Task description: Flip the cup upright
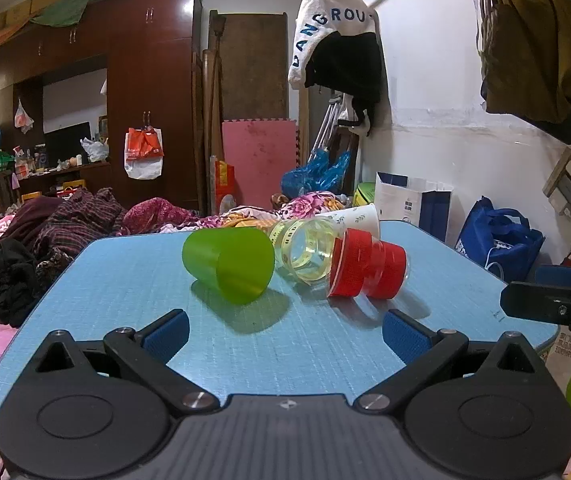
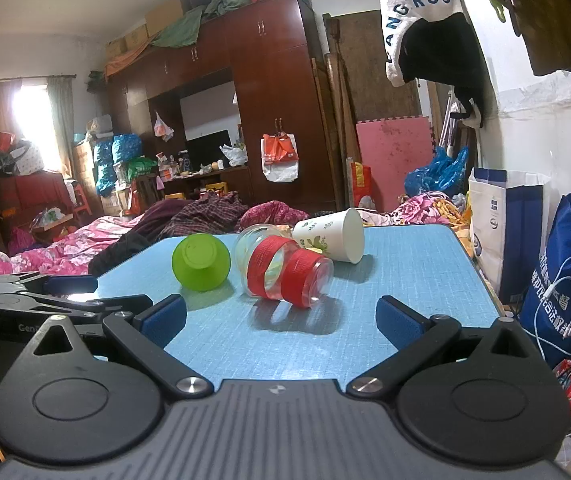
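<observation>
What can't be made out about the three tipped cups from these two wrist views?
- Green cup: its mouth faces away in both views, so its inside is unseen.
- White paper cup: in the left wrist view, the clear cup with red bands hides most of it.
- Clear cup's printed text: too small to read in either view.
- Whether neighbouring cups touch: overlap hides it.

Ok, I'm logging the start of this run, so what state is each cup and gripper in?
green plastic cup: on its side, untouched
clear cup with red bands: on its side, untouched
white paper cup: on its side at the back
left gripper: open, empty
right gripper: open, empty
blue table: carries all three cups
</observation>
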Demonstrator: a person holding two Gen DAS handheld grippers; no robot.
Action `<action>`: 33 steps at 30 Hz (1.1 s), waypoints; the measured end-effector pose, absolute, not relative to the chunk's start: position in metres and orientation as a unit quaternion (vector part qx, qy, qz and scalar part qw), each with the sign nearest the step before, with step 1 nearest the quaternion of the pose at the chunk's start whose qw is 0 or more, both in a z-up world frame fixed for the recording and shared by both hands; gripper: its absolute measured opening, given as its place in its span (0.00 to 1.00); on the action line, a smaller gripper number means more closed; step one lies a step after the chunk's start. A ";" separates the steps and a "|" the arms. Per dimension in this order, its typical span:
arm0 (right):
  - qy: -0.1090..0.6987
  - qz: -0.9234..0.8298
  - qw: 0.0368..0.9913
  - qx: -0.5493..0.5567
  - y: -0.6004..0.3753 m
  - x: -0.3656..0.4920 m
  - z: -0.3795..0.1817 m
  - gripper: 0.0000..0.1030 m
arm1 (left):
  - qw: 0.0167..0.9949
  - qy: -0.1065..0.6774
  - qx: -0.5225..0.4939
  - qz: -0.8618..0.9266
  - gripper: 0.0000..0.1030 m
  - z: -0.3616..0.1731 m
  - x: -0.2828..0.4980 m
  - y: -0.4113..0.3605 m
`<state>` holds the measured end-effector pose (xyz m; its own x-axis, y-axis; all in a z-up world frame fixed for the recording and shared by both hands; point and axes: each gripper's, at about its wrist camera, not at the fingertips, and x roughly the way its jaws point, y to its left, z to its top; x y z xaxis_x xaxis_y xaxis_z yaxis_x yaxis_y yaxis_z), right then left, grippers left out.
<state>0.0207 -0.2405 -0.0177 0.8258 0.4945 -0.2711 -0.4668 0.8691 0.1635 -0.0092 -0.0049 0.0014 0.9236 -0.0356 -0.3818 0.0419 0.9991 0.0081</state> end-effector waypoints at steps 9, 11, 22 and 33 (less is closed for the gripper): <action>0.154 0.252 0.954 0.046 -0.240 0.020 -0.018 0.99 | 0.981 0.191 0.011 -0.023 1.00 0.002 -0.011 -0.006; 0.154 0.252 0.954 0.046 -0.241 0.020 -0.018 0.99 | 0.981 0.192 0.012 -0.025 1.00 0.001 -0.010 -0.006; 0.154 0.252 0.954 0.047 -0.241 0.020 -0.017 0.99 | 0.981 0.192 0.012 -0.025 1.00 0.001 -0.009 -0.007; 0.154 0.254 0.954 0.046 -0.241 0.020 -0.017 0.99 | 0.981 0.192 0.012 -0.026 1.00 0.000 -0.008 -0.007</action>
